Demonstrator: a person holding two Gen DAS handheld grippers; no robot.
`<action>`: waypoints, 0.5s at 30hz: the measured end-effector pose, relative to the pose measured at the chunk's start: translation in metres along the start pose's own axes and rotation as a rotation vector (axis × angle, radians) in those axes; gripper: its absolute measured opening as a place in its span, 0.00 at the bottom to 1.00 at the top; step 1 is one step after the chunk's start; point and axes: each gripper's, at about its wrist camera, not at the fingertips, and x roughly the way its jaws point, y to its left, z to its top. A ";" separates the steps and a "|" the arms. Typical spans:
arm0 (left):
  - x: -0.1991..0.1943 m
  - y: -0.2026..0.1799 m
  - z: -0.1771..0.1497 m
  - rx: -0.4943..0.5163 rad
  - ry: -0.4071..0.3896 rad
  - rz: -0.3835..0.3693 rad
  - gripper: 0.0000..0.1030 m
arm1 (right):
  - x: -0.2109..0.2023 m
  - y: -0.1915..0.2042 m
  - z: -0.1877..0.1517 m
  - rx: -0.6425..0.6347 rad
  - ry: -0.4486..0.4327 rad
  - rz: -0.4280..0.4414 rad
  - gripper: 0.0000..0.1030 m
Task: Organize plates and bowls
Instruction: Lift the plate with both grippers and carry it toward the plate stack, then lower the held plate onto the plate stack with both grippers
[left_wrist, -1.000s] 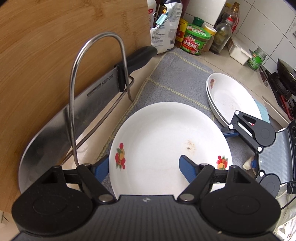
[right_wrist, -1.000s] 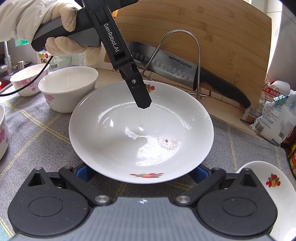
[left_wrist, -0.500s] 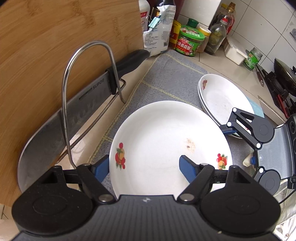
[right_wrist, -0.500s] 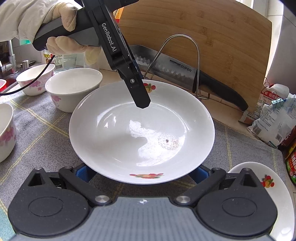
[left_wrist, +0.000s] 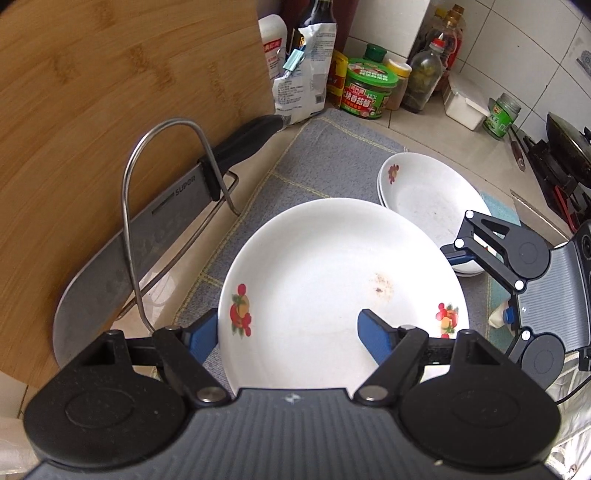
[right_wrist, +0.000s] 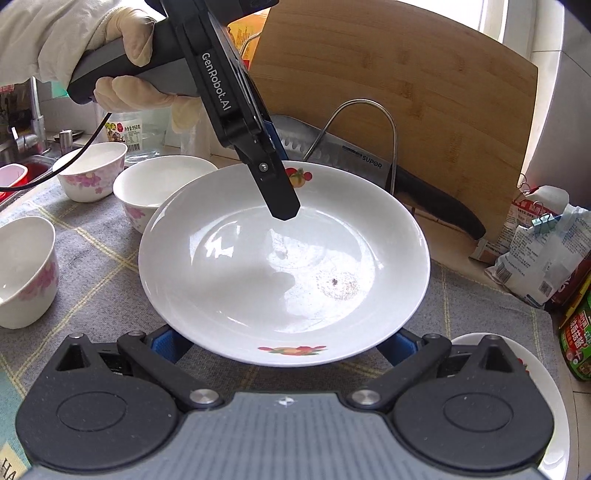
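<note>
A white fruit-print plate (left_wrist: 332, 288) is lifted above the grey mat. My left gripper (left_wrist: 288, 332) is shut on its rim, one finger inside the plate, the other outside under the edge. In the right wrist view the plate (right_wrist: 284, 266) shows with my left gripper (right_wrist: 282, 199) clamped on its far rim. My right gripper (right_wrist: 284, 341) is open under the plate's near edge, its fingers wide apart beneath it. A stack of similar plates (left_wrist: 428, 195) lies on the mat to the right. Three floral bowls (right_wrist: 162, 184) stand at the left.
A wire rack (left_wrist: 166, 206) holds a cleaver (left_wrist: 147, 236) against a bamboo cutting board (left_wrist: 110, 110). Jars, bottles and a clipped bag (left_wrist: 303, 74) line the back wall. A stove with a pan (left_wrist: 569, 147) is at the far right. A sink edge (right_wrist: 22, 162) is at the left.
The plate, held by my left gripper, has risen and moved away from the rack toward the stacked plates. My right gripper has stayed open under its near edge.
</note>
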 end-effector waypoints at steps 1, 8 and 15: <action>-0.001 -0.002 0.000 0.000 -0.002 0.003 0.76 | -0.002 0.000 0.000 -0.003 -0.004 0.000 1.00; -0.006 -0.017 0.001 0.010 -0.008 0.018 0.76 | -0.016 -0.002 -0.005 -0.012 -0.019 -0.004 1.00; -0.002 -0.031 0.008 0.023 0.001 0.024 0.76 | -0.026 -0.004 -0.010 -0.004 -0.020 -0.008 1.00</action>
